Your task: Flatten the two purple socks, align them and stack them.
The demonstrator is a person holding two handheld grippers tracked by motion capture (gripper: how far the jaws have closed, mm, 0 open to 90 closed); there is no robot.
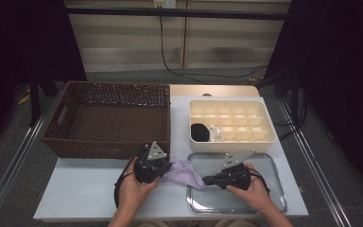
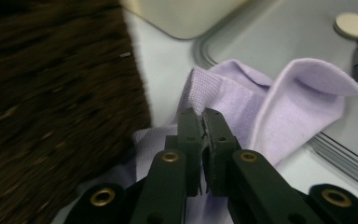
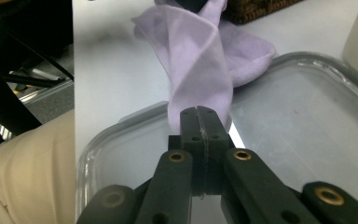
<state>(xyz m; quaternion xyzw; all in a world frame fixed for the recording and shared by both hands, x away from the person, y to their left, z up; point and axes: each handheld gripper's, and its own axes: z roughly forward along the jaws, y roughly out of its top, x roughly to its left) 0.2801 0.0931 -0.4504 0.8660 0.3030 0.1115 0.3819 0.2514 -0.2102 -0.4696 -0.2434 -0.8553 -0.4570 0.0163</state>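
A pale purple sock (image 1: 182, 173) is stretched between both grippers at the near edge of the table, partly over the metal tray's (image 1: 269, 198) left rim. My left gripper (image 1: 166, 165) is shut on one end of the sock (image 2: 242, 100), beside the wicker basket (image 2: 51, 93). My right gripper (image 1: 207, 180) is shut on the other end of the sock (image 3: 200, 65), above the tray (image 3: 307, 130). A person's hands hold both grippers.
A large brown wicker basket (image 1: 108, 118) stands at the back left. A cream divided organiser box (image 1: 231, 124) sits behind the tray, with a black item (image 1: 199, 132) and a white item (image 1: 214, 133) in its front left cells. Cables trail behind the table.
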